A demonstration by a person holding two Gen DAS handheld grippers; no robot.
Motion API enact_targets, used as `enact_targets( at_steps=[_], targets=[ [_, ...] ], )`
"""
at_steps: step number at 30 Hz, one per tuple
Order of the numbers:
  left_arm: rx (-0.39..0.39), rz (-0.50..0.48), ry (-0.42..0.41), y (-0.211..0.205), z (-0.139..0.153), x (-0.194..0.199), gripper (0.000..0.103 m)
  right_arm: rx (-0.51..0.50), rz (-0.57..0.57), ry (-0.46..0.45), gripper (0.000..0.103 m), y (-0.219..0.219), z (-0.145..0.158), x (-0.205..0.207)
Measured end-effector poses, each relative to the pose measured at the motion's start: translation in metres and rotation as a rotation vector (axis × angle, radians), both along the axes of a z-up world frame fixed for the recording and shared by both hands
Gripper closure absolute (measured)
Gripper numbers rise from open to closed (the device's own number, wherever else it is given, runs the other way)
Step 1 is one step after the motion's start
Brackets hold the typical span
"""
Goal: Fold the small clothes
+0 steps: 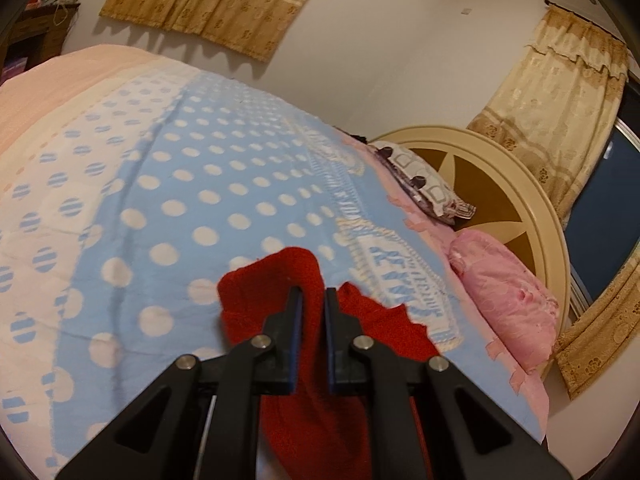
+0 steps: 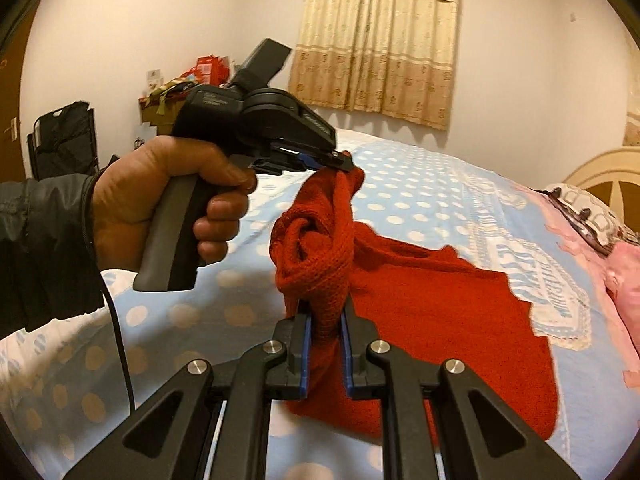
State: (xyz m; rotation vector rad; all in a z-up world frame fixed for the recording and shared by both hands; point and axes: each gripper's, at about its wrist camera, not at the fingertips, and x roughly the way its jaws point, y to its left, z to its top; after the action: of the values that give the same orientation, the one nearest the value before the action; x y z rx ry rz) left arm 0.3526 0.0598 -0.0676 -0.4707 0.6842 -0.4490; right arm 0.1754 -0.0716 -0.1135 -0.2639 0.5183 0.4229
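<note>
Both black two-finger grippers are clamped on one red knitted garment (image 2: 420,280): the right gripper (image 2: 325,312) pinches a bunched, twisted fold between its blue-lined fingers, and the left gripper (image 2: 340,162), gripped by a hand (image 2: 160,204) in a dark sleeve, nips a raised corner. The rest of the garment drapes down onto the light blue bedspread with white polka dots (image 2: 420,196), near a pink pillow (image 1: 504,300) by the cream headboard (image 1: 532,208).
</note>
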Motion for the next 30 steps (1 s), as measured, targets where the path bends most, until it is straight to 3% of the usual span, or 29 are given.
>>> enact_targets(
  at_steps=[11, 23, 30],
  targets=[
    [0.018, -0.064, -0.021, -0.062, 0.013, 0.013, 0.093, 0.087, -0.101, 0.044, 0.092, -0.052, 0.002, 0.005],
    [0.108, -0.159, -0.016, -0.143, 0.01, 0.028, 0.093, 0.167, -0.234, 0.105, 0.092, -0.113, 0.002, 0.009],
    [0.233, -0.245, -0.011, -0.201, 0.0, 0.035, 0.093, 0.293, -0.312, 0.23, 0.092, -0.151, -0.018, 0.013]
  ],
)
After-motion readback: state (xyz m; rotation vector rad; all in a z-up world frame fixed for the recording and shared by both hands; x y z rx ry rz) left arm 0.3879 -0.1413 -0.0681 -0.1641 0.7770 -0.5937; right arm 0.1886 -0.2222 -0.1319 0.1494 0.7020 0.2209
